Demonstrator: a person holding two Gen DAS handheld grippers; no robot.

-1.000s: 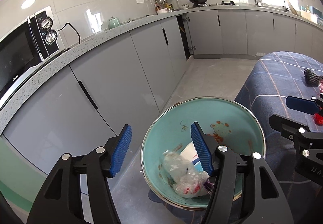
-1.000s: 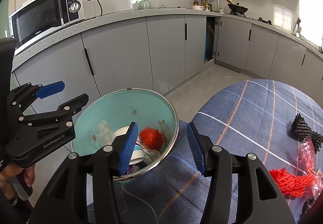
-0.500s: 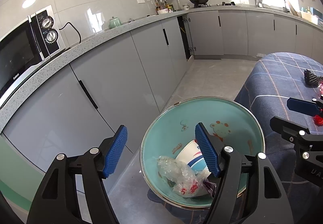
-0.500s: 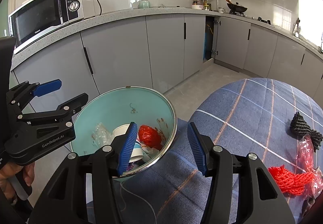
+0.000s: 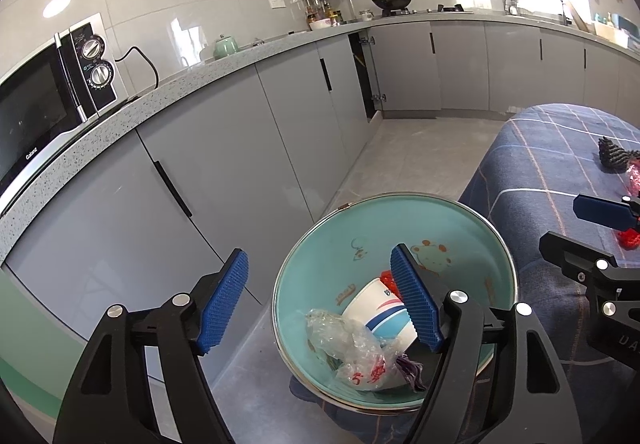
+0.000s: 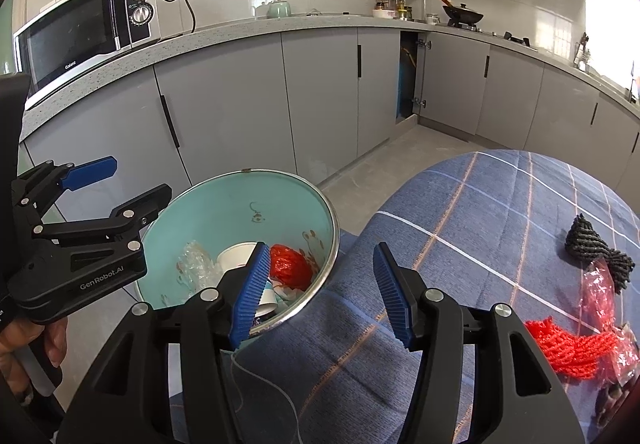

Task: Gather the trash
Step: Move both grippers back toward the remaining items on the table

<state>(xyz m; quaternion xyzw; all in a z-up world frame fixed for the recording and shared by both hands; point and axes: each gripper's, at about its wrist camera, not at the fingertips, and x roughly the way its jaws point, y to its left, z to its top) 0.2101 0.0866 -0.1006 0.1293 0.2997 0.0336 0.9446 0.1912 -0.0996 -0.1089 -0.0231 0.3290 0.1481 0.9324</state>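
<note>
A teal bin with a steel rim (image 5: pixel 460 228) (image 6: pixel 224 212) stands beside the blue plaid table (image 6: pixel 460 244). It holds a paper cup (image 5: pixel 376 314) (image 6: pixel 236 256), a clear crumpled bag (image 5: pixel 348 344) (image 6: pixel 196 264) and a red wad (image 6: pixel 290 266). My left gripper (image 5: pixel 320 300) is open and empty above the bin's left side. My right gripper (image 6: pixel 318 294) is open and empty over the bin's right rim and the table edge. On the table lie red string (image 6: pixel 568 348), a red plastic wrapper (image 6: pixel 600 292) and a black rope bundle (image 6: pixel 596 250) (image 5: pixel 612 158).
Grey cabinets (image 6: pixel 224 112) run under a speckled counter with a microwave (image 6: pixel 88 28). One cabinet door stands ajar (image 6: pixel 408 76). Grey floor (image 5: pixel 416 140) lies between the cabinets and the table.
My left gripper has opened wider and pulled back from the bin; the clear bag settled lower beside the paper cup. The red wad dropped from between my right fingers into the bin.
</note>
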